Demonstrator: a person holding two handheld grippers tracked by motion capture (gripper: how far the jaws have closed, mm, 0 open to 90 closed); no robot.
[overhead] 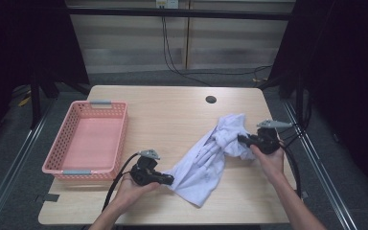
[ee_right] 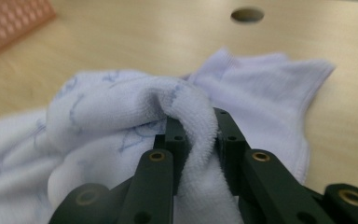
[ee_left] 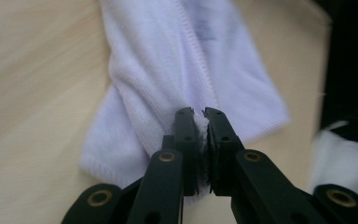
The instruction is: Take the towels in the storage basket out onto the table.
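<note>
The person's left forearm enters at the near table edge, hand wrapped round the left gripper [overhead: 165, 178], which points across the table toward the crumpled white terry-cloth towel [overhead: 211, 158]. Its jaws are pressed together on the towel's near corner, a fold of cloth squeezed between them in the left gripper view [ee_left: 201, 128]. The right forearm angles in from beyond the towel's other side, wrist bent, with the right gripper [overhead: 242, 140] pinching a bunched ridge near the towel's far end [ee_right: 198, 140]. The towel [ee_right: 121, 112] lies slack on the light wooden table [overhead: 172, 110], stretched diagonally between both grippers. A pink plastic lattice basket [overhead: 87, 140] stands well apart from the towel, past the left gripper
</note>
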